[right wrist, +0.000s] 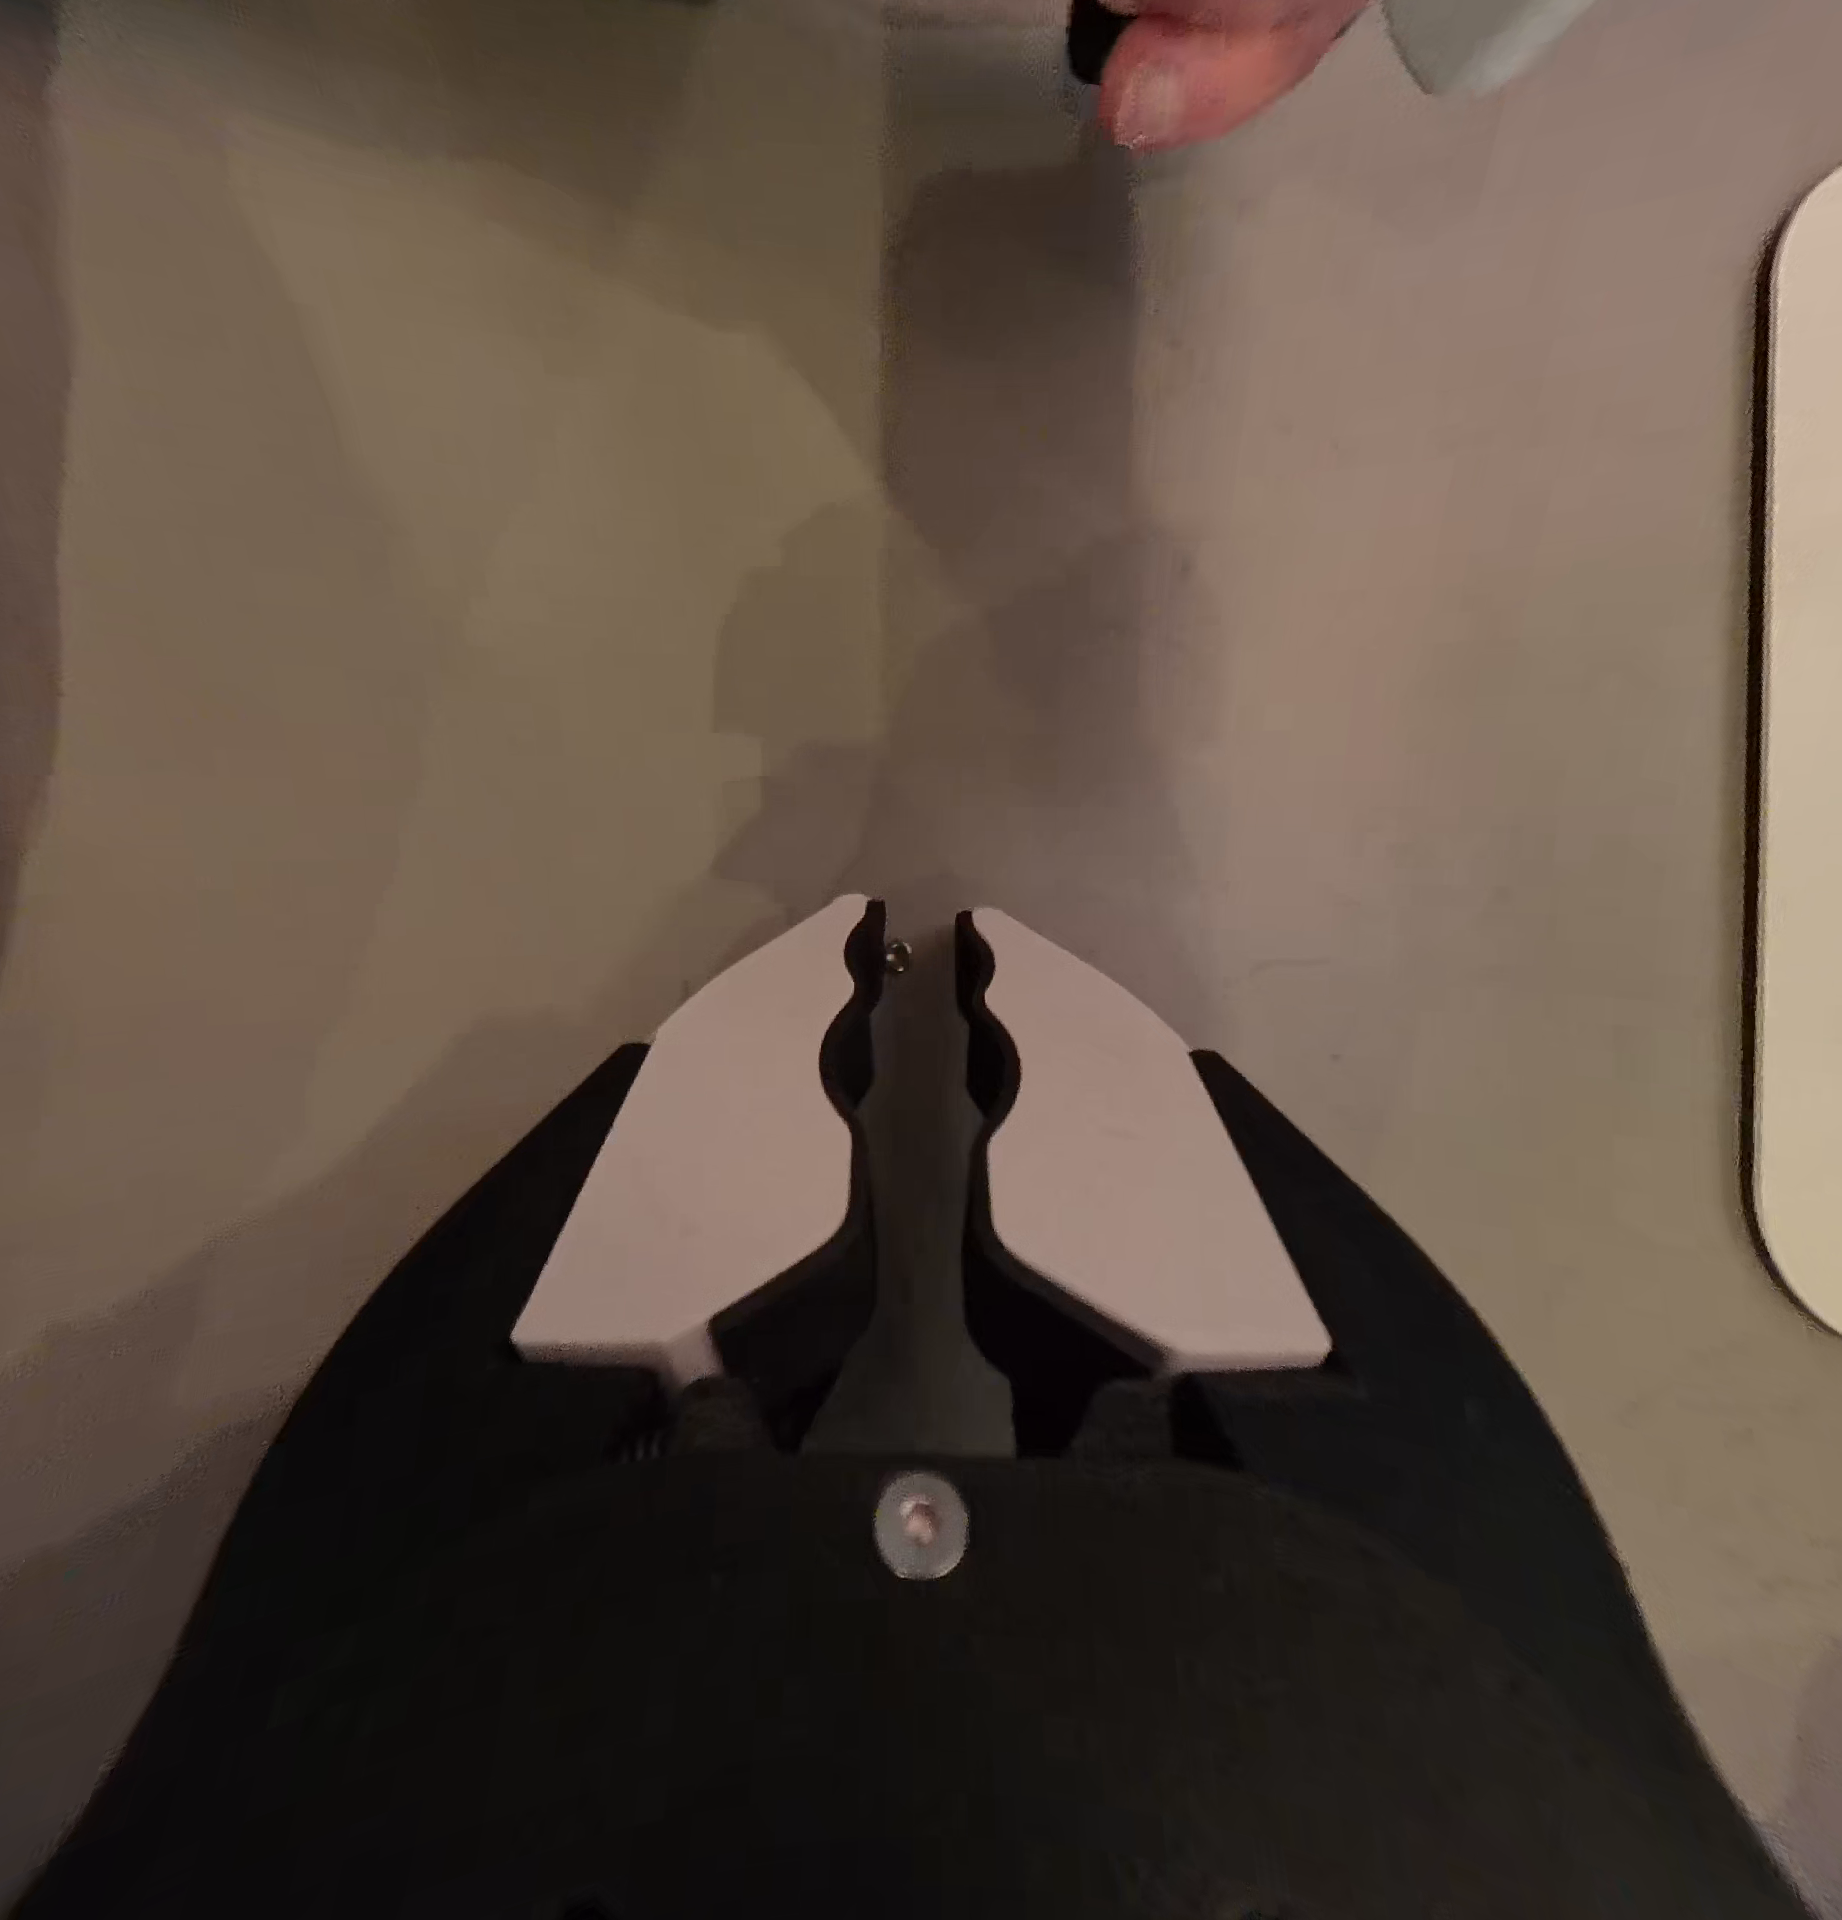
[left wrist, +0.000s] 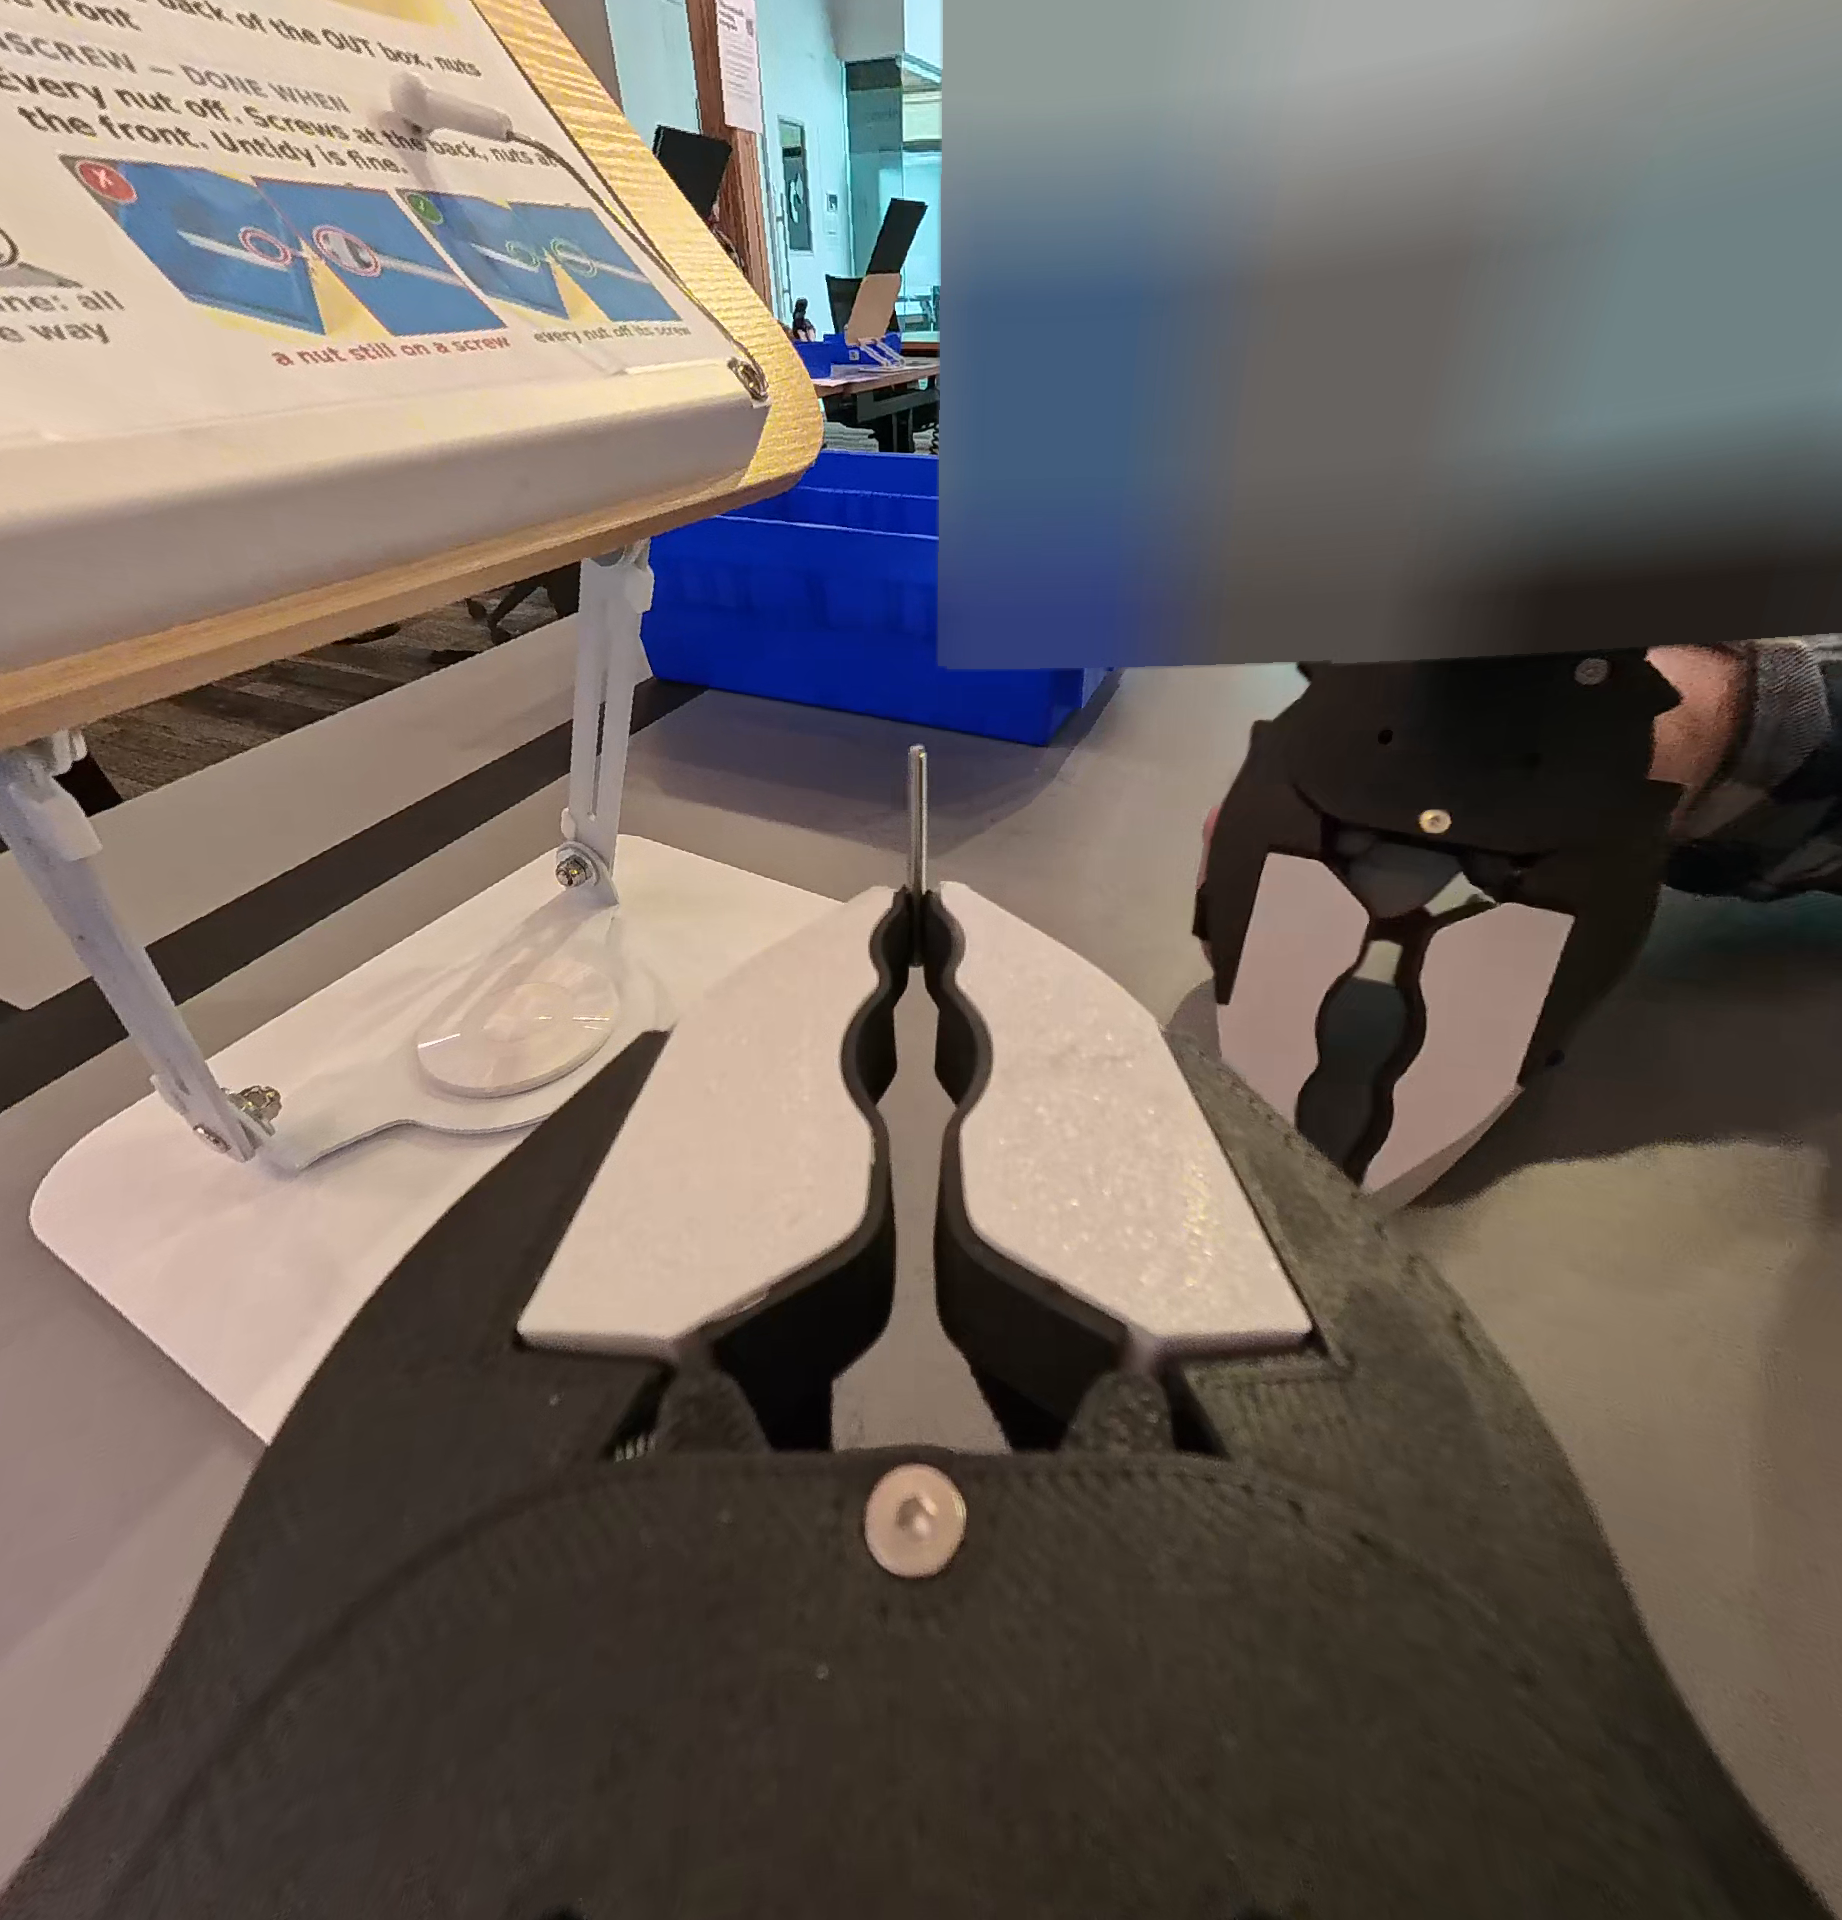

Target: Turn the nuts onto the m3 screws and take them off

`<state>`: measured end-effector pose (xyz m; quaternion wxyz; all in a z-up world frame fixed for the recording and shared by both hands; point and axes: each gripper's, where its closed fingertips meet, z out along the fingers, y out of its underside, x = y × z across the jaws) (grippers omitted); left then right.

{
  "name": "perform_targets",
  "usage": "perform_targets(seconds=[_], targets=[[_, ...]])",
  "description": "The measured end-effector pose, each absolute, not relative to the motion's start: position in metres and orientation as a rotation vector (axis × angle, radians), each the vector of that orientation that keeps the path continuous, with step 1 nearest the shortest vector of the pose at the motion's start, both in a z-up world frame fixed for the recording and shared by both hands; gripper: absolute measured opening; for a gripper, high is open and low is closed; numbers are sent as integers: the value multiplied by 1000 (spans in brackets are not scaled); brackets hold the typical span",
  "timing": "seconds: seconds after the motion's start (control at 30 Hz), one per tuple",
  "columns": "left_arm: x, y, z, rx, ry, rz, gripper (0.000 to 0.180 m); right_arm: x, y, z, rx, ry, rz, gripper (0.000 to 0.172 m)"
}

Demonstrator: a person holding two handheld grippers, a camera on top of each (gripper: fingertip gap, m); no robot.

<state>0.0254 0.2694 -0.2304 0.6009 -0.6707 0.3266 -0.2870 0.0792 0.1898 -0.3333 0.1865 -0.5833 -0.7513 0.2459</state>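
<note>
While left gripper [left wrist: 918,914] jaws clamp upright screw [left wrist: 917,821] | right gripper [right wrist: 919,935] jaws apart, nut [right wrist: 898,957] between | keep screw steady.

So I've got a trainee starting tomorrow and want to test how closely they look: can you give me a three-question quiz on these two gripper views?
1. True or false: the left gripper is shut on a thin metal screw that sticks up past its fingertips.
2. Multiple choice: what stands on the table behind that screw? A) a red bucket B) a blue bin C) a cardboard box
3. Short answer: in the right wrist view, what small thing lies between the open fingers of the right gripper, and which finger is it beside?

Key: 1 true. 2 B. 3 a tiny metal nut, beside the left finger; the other finger stands clear of it.
</note>
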Motion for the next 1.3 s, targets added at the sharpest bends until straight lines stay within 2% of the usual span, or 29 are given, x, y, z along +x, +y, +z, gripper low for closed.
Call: perform_targets(seconds=[0.53,0.7,0.83,1.0,1.07,1.3], targets=[[28,268,-231,-1558,767,-672,1,84,187,-339,-1623,-2210,621,12],[28,268,-231,-1557,769,-674,1,85,188,-339,-1637,-2253,620,6],[28,267,-231,-1556,773,-678,1,87,184,-339,-1625,-2304,648,15],[29,267,-231,-1556,775,-678,1,88,185,-340,-1561,-2363,596,12],[28,267,-231,-1554,773,-680,1,90,184,-340,-1530,-2380,599,6],[31,266,-232,-1555,780,-685,1,89,185,-340,-1502,-2364,620,5]])
